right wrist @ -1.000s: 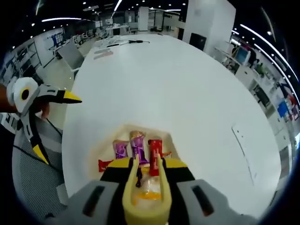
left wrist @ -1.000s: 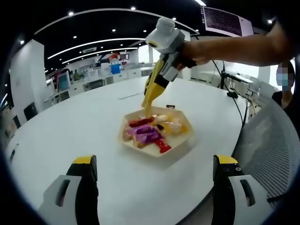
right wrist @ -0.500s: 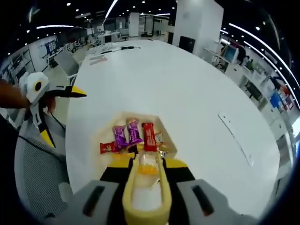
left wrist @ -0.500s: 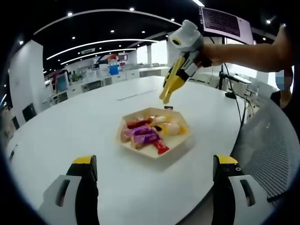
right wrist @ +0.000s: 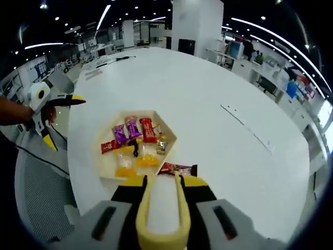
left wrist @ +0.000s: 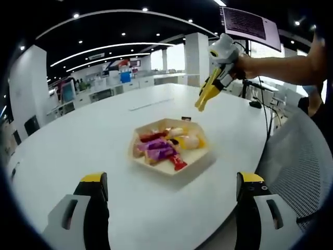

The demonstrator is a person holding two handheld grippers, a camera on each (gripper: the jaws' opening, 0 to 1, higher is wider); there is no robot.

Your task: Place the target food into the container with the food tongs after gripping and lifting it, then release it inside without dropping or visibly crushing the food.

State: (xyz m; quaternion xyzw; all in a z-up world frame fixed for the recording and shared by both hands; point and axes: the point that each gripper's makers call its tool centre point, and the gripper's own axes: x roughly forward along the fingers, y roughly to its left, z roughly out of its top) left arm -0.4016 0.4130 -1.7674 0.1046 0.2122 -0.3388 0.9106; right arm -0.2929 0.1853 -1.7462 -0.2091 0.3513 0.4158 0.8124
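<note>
tray [left wrist: 156, 167] on table [left wrist: 78, 140], holding wrapped snacks [right wrist: 127, 131] | dark bar [right wrist: 177, 169] on table just beside tray | right gripper [right wrist: 161, 179] clamps yellow tongs [right wrist: 160, 216], tips parted, nothing between | left gripper [left wrist: 169, 182] spread wide, nothing held

One tray [right wrist: 167, 136], two purple snacks [right wrist: 126, 131]

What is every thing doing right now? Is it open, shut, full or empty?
Tongs: held in the right gripper, empty, tips slightly apart, above the table.
Tray: on the table, holding wrapped snacks.
Dark-wrapped snack: lying on the table just outside the tray.
Left gripper: open, empty.
</note>
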